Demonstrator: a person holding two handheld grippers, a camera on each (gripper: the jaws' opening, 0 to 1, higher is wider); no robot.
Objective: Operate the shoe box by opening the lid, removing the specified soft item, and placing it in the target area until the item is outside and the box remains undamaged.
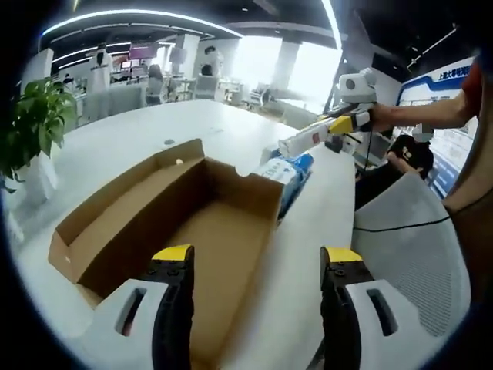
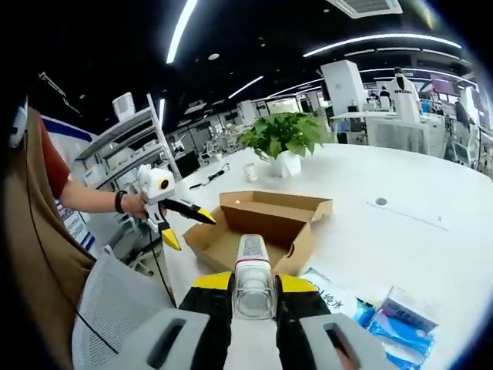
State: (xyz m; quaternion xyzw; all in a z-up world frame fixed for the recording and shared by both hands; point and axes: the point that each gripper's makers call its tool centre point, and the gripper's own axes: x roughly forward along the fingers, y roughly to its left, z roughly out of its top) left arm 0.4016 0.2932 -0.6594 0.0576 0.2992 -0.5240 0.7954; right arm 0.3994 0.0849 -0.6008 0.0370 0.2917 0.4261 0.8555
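— Shoe box [image 1: 185, 239] is just ahead of the left gripper [image 1: 258, 266], yes? That gripper's jaws stand apart and hold nothing.

— Yes. The box lies open on the white table [image 1: 308, 231] near its front edge, lid folded back, and its long axis runs away from the left gripper toward the far plant [image 2: 283, 137].

— And the soft item?

— The right gripper [image 2: 253, 297] is clamped on a white tube-like pack [image 2: 250, 266], lifted above the table. It points along the jaws, toward the box.

— What can go wrong?

— I think the pack may slip, because the jaws pinch only one end. If it is lowered carelessly it can also land on the blue packets [image 2: 397, 320] at the box's side, or push the cardboard wall.
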